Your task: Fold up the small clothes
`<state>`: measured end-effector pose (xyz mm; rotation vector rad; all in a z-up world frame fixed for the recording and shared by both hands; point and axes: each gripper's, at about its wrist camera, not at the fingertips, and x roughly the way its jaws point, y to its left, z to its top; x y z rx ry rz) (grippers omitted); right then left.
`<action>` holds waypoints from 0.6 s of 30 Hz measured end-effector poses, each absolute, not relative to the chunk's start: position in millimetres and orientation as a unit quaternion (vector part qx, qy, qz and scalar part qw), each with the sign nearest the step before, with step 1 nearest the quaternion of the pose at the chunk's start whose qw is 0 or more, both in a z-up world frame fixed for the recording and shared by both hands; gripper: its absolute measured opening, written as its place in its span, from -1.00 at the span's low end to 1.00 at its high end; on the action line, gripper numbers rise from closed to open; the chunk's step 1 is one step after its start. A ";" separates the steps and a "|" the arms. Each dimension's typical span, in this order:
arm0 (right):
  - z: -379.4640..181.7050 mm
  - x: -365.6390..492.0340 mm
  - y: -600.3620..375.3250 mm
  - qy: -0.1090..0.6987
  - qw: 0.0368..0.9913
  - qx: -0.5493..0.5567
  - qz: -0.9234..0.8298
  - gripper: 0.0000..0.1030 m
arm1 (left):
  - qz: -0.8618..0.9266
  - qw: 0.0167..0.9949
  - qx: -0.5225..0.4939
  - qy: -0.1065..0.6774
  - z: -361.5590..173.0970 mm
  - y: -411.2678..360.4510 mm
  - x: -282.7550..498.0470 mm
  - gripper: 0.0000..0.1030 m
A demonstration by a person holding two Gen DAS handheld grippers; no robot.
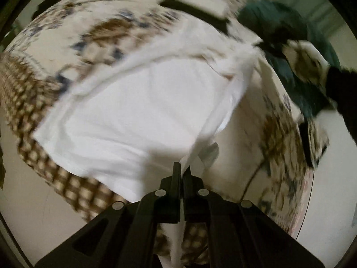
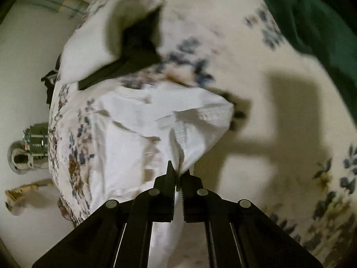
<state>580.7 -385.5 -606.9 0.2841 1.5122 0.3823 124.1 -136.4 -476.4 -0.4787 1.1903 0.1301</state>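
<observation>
Both jaws on white garment (image 1: 138, 102)

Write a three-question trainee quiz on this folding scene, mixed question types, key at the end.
1. True or false: the left tongs are shut on the white garment.
2. What do the right tongs grip? A) the green cloth B) the white garment C) nothing
3. What pattern does the bedspread under the garment show?

Key: 1 true; 2 B; 3 floral.
</observation>
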 end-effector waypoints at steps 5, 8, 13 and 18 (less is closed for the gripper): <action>-579.7 601.0 -302.9 0.672 0.711 0.101 0.179 -0.91 | 0.112 0.797 -0.250 0.539 -477.7 -48.4 128.5 -1.00; -589.9 613.7 -232.1 0.679 0.708 0.078 0.175 -0.91 | 0.139 0.788 -0.282 0.529 -489.8 -2.5 127.5 -1.00; -628.3 620.9 -135.3 0.687 0.709 0.022 0.156 -0.91 | 0.171 0.759 -0.317 0.543 -541.9 54.2 123.8 -1.00; -670.6 614.9 -80.0 0.714 0.687 -0.054 0.123 -0.86 | 0.190 0.702 -0.350 0.591 -595.8 89.3 111.7 -0.91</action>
